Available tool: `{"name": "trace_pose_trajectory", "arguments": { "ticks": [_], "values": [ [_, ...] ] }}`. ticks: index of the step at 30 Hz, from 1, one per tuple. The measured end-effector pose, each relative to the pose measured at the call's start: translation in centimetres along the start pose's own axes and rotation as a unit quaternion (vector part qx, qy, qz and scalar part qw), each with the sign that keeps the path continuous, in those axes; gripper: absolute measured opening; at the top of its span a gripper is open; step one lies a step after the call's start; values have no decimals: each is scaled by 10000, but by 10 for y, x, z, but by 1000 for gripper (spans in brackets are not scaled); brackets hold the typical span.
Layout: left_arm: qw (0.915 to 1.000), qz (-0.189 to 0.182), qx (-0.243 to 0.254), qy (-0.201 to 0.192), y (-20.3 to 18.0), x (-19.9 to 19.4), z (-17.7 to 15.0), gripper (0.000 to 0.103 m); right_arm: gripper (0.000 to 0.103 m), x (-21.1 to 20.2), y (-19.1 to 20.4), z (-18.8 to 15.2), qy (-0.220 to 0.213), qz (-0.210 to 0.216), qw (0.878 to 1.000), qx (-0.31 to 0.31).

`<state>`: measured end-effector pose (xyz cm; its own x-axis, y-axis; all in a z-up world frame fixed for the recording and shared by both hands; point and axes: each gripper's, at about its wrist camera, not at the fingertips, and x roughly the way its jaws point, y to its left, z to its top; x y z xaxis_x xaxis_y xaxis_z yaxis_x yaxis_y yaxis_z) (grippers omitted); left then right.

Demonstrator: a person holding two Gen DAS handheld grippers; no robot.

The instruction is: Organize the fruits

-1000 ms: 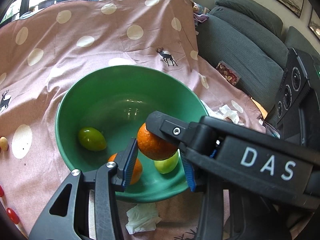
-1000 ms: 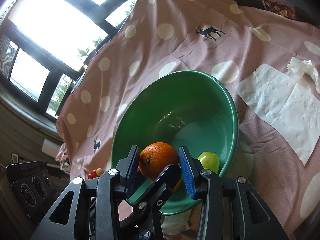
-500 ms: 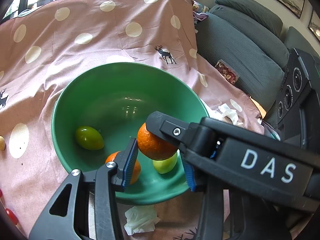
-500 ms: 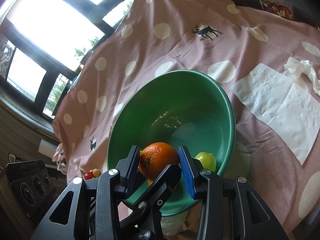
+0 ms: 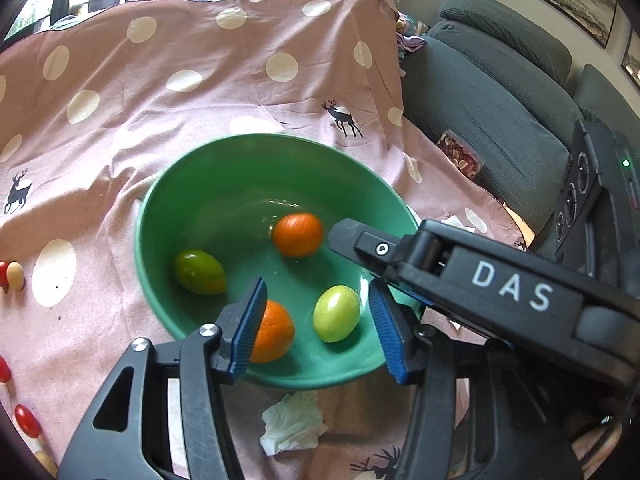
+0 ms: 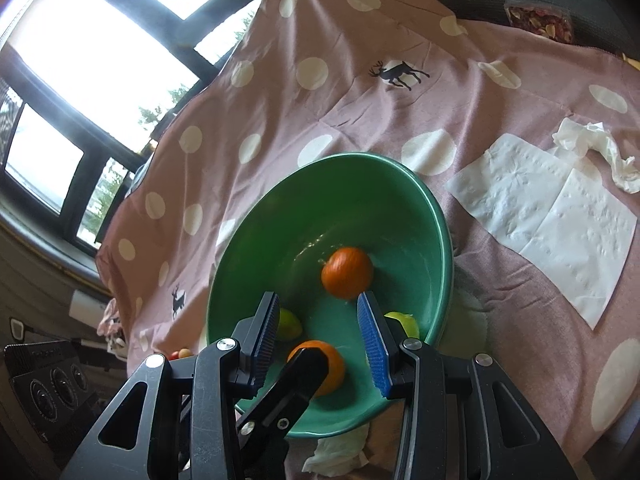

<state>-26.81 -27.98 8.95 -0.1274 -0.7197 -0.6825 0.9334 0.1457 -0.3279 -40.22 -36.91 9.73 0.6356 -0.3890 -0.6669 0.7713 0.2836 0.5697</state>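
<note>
Released from between the blue pads, the round orange fruit [image 5: 298,235] had dropped out of the claws and lay on the floor of the wide green ceramic bowl [image 5: 224,168], toward its far side, where half a second earlier it had hung clamped above the rim. Its outline was slightly smeared in both views, so it was probably rolling to rest.

The left claw [image 5: 318,326] was opening, its ribbed pads spread with nothing pressed between them; a small yellow-green fruit [image 5: 336,313] and a second orange fruit [image 5: 272,336] merely showed through the gap from the bowl below. The right claw [image 6: 320,344] stood partly open over the near rim, likewise gripping nothing, though its width looked unchanged from before.

A darker green oval fruit [image 5: 199,272] sat at the bowl's left side, making four pieces inside. On the pink spotted cloth covering the surface [image 5: 120,128], small red and tan fruits [image 5: 11,275] waited at the left edge, well apart from the bowl, and a crumpled white tissue [image 5: 293,422] lay just beside its near rim. By my judgement this delivery was complete, and the loose pieces on the cloth were what remained to gather.
</note>
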Motion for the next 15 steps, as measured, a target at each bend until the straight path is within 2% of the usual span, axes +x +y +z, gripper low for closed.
{"name": "trace_pose_trajectory", "arguments": {
  "ticks": [7,12,15],
  "values": [
    [9983,441,-234,-317,25,-46,-5,66,43,-4,9,-1,-160,-100,9998,-80],
    [9908,1128,-535,-525,58,-87,-18,76,43,-8,24,-4,-305,-42,9992,-267],
    [9806,1723,-746,-562,83,-109,-32,76,43,-8,33,-6,-340,7,9987,-386]
  ]
}}
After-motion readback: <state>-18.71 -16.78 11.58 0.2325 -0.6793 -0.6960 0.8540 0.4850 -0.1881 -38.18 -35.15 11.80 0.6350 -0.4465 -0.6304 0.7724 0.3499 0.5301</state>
